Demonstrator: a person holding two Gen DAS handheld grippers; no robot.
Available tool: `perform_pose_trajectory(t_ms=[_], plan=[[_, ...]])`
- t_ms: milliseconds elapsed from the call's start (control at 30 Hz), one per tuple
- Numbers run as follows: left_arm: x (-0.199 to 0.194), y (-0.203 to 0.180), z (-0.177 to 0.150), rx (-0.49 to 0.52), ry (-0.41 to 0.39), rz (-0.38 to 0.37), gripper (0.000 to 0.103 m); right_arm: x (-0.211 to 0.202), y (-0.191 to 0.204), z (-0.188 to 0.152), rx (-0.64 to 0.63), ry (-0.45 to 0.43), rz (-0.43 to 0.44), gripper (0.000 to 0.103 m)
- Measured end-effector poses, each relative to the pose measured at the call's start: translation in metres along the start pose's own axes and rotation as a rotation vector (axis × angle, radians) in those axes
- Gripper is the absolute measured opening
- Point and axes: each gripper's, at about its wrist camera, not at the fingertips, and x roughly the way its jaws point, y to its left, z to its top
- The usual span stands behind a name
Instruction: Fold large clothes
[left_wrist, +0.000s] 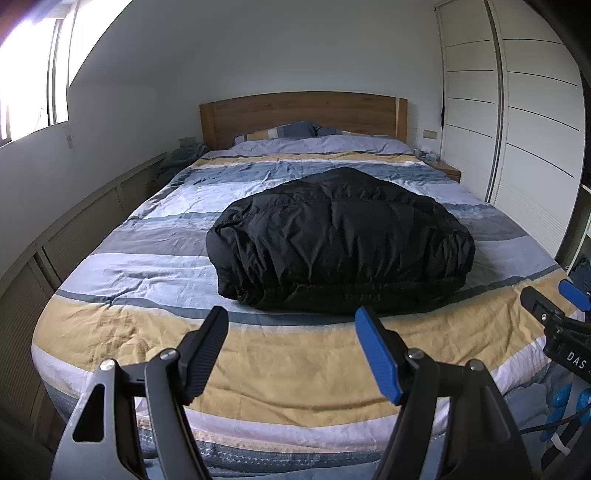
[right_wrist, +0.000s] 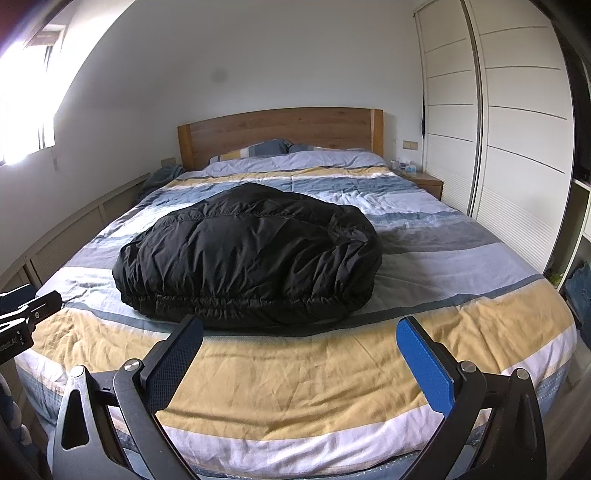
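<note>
Black jacket (left_wrist: 340, 240) folded into a puffy bundle, lying mid-bed (left_wrist: 258, 369) on the striped duvet, elastic hem toward the foot. Left hand-held gripper (left_wrist: 291, 350) over the yellow stripe at the foot of the bed, jaws apart, nothing between them, short of the jacket. Right hand-held gripper (right_wrist: 299, 358) beside it, likewise spread wide and empty, clear of the jacket. Wooden headboard (left_wrist: 303, 114) and pillows (left_wrist: 288, 130) at the far end; white wardrobe (left_wrist: 517, 110) on the right.
</note>
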Motion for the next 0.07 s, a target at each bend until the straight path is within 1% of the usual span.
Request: perform_pose_trajectory(t_ms=[67], plan=[[-0.0007,-0.0019,-0.0010,0.003,0.002,-0.004,0.070,0.0000,0.0000,-0.0002,0.000,0.001,-0.001,0.103]])
